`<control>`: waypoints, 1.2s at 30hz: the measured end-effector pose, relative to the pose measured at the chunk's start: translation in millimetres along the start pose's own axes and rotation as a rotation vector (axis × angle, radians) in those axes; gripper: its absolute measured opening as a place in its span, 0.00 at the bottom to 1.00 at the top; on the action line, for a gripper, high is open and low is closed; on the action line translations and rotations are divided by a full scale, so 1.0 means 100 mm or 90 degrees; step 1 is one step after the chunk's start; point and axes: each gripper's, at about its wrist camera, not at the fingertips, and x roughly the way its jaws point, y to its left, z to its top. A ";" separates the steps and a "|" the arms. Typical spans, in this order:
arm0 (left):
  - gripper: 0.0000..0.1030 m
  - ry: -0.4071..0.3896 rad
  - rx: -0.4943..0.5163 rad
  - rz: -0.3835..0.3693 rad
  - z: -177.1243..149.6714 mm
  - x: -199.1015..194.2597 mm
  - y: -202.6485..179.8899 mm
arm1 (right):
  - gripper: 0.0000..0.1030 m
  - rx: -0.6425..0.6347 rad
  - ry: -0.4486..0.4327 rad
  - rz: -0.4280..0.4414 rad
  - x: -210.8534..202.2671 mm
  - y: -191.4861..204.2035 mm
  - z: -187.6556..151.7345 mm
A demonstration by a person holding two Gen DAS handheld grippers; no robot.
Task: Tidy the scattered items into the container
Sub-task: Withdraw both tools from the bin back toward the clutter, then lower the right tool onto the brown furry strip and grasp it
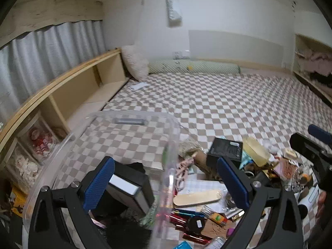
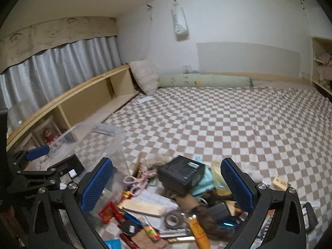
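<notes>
- Far left: wooden shelf unit [image 1: 62, 95] runs along the bed edge w/ grey curtain [image 1: 41, 47] above it.
- Clear plastic storage container [image 1: 132, 116] sits on the brown-and-white checkered bedspread [image 1: 228, 103], left of the clutter; a black-and-white box [image 1: 132, 188] already lies inside it.
- Your left tongs [image 1: 166, 184] hang over the container's right wall, blue pads wide apart, nothing btwn them; left pad over the box, right pad over the pile.
- Just right of the container wall: pink-handled scissors [image 2: 138, 179], flat pale wooden board [image 2: 145, 207], red pens [image 1: 184, 220] nearer you.
- Your right tongs [image 2: 167, 184] hover over the pile's centre, pads also apart, gripping nothing.
- Btwn those pads: black rectangular box with a white label [image 2: 182, 173], tilted, resting atop other items; grey tape roll [image 2: 173, 219] and orange tube [image 2: 198, 230] lower down.
- Right of the black box: yellow paper bag [image 1: 256, 151], touching the heap.
- Far right: open bedspread; green bolster pillow [image 2: 203, 82] and fluffy white cushion [image 2: 144, 77] at the wall end.
</notes>
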 end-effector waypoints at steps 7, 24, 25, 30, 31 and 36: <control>0.97 0.022 0.022 -0.010 0.03 0.18 -0.28 | 1.00 -0.008 0.040 -0.059 0.01 -0.37 -0.09; 0.97 0.119 0.048 -0.098 -0.10 0.72 -0.77 | 1.00 0.115 0.153 -0.110 0.15 -1.32 -0.44; 0.97 0.125 0.055 -0.099 -0.12 0.75 -0.80 | 1.00 0.116 0.166 -0.114 0.18 -1.35 -0.46; 0.97 0.155 0.069 -0.103 -0.20 0.90 -0.90 | 1.00 0.112 0.212 -0.148 0.30 -1.46 -0.60; 0.97 0.160 0.068 -0.106 -0.21 0.92 -0.91 | 1.00 0.117 0.220 -0.148 0.33 -1.49 -0.63; 0.97 0.194 0.072 -0.122 -0.27 1.02 -0.99 | 1.00 0.103 0.269 -0.174 0.51 -1.54 -0.84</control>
